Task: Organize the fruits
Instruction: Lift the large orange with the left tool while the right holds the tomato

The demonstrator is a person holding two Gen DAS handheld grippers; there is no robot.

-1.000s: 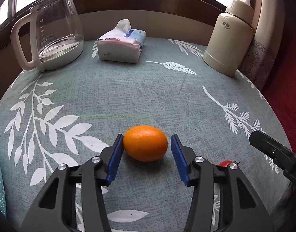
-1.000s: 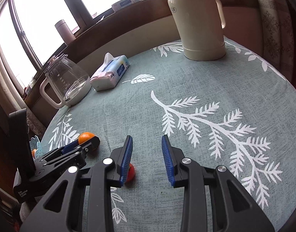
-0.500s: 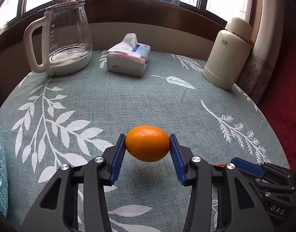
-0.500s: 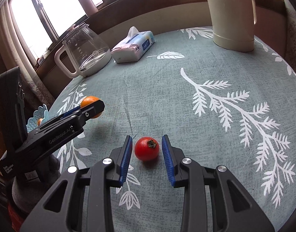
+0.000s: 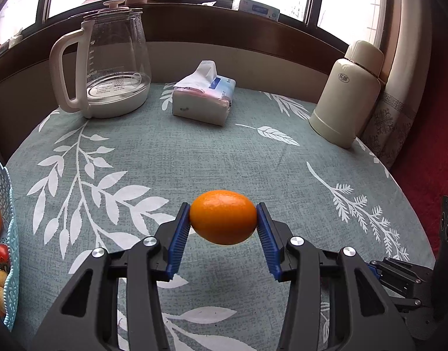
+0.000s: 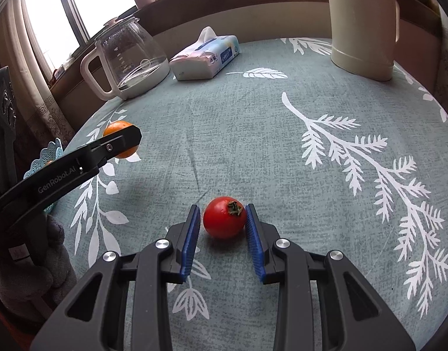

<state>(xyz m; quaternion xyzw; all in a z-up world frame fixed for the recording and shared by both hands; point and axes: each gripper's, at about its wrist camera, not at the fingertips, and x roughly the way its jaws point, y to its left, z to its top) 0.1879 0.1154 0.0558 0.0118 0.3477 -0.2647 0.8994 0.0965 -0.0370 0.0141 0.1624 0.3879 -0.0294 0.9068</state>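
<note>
Blue-padded fingers of the left gripper [image 5: 223, 223] are clamped on an orange [image 5: 223, 217] by its two ends, and it hangs clear of the tablecloth [image 5: 194, 158]; the right gripper [image 6: 223, 220] sits low with its fingers spread around a tomato [image 6: 224, 217] that rests on the cloth, the right pad touching or nearly touching it, the left pad a little apart. At the table's far-left edge stands a blue lace-edged basket [image 5: 8, 204] already holding an orange and small fruits. Well beyond both grippers, along the back rim under the window, stand a glass kettle [image 5: 107, 70], a tissue pack [image 5: 205, 98] and a cream flask [image 5: 349, 93]. Between them and the grippers the cloth lies bare, sloping off at the round edge on the right
</note>
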